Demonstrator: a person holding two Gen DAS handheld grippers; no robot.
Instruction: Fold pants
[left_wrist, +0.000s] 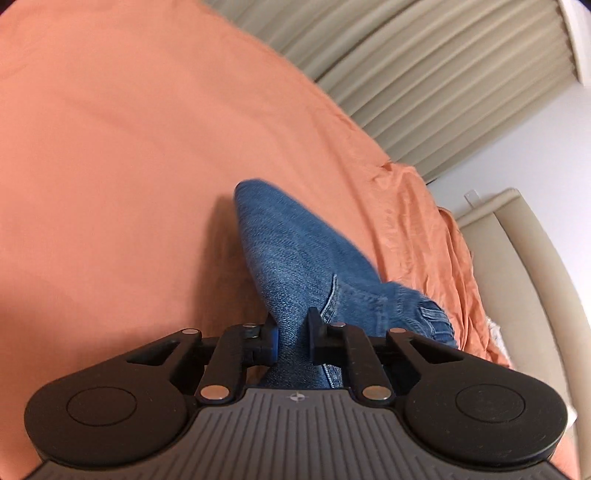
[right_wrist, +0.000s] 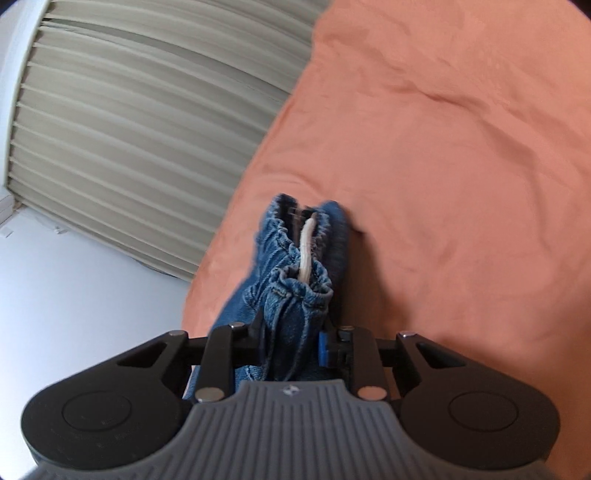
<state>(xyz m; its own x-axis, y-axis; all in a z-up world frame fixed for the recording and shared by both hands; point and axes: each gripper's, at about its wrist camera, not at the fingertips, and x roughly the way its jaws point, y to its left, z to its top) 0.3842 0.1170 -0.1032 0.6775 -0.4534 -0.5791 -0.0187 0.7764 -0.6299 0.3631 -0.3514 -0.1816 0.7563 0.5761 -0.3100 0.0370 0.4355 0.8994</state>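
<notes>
Blue denim pants, soft and floppy, lying on the salmon-orange bed sheet, near the sheet's edge toward the beige pleated curtain. Left gripper closed down narrow on a flat run of denim, pads pinching cloth on both sides, a stitched seam just beside the right pad. Right gripper clamped on a thicker bunch: gathered elastic waistband with a pale cream inner strip poking out of the folds, dark drawstring hanging down between the fingers; jaws a bit wider here because of the bulk. Fabric beyond both grips draping back down onto the sheet, partly raised off it. Handling, judged: medium weight for cloth, no stiffness to speak of, sags wherever unsupported, so needs two spread holds to stay flat. Not slippery, denim weave grips well; not fragile. Elastic waist bunches and springs back, likely to slip layers if pinched shallow, so deep bite through all layers best. Best holds probably waistband corners and hem ends, or along the side seam where cloth is doubled and firm. Drawstring a snag risk, could catch in the finger linkage. Cream padded headboard beyond the sheet's far edge, well apart from the pants.
</notes>
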